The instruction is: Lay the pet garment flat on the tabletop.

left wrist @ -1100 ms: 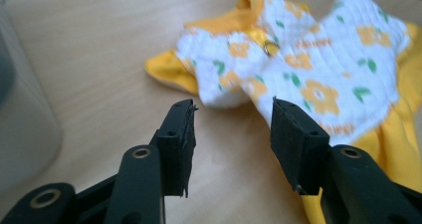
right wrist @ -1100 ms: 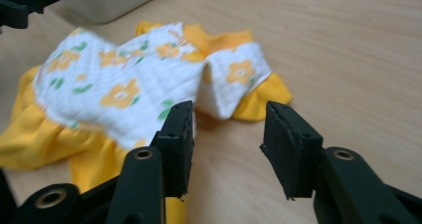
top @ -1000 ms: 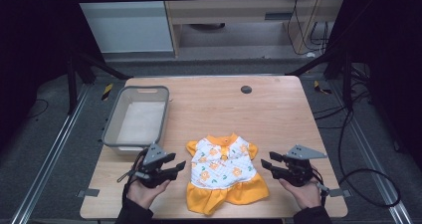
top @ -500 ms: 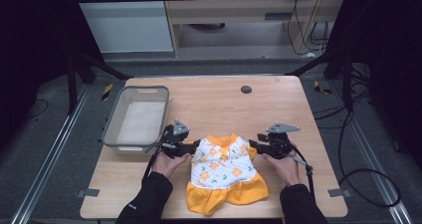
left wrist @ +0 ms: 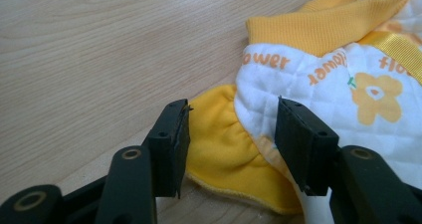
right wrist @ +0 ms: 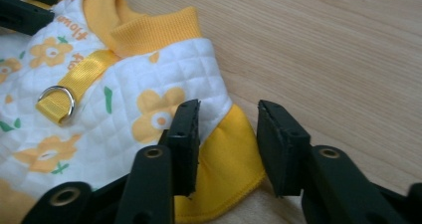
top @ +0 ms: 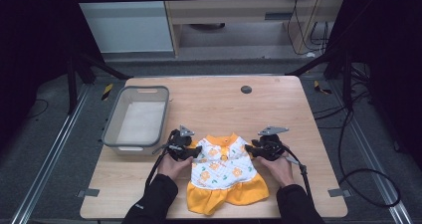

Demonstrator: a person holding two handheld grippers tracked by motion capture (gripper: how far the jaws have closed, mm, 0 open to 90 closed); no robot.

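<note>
A small white quilted dress point(top: 224, 170) with orange flowers, a yellow collar and a yellow skirt lies flat on the wooden table point(top: 224, 109). My left gripper point(top: 193, 156) sits low at the dress's left sleeve. In the left gripper view the gripper point(left wrist: 231, 139) is open; its jaws have just been closing, with the yellow sleeve point(left wrist: 219, 134) between them and a gap at the pads. My right gripper point(top: 250, 152) is at the other sleeve. It point(right wrist: 229, 144) is open too, its jaws just closing astride the yellow sleeve point(right wrist: 224, 159). A metal ring on a yellow strap point(right wrist: 55, 100) lies on the dress's chest.
A grey plastic tray point(top: 110, 127) stands at the table's left, just beyond my left gripper. A small black disc point(top: 246, 89) lies near the far edge. Bare wood stretches beyond the dress and to its right.
Both grippers have moved away from the person along the dress's sides, from beside the skirt up to the sleeves, and have sunk onto them. The dress has not shifted.
</note>
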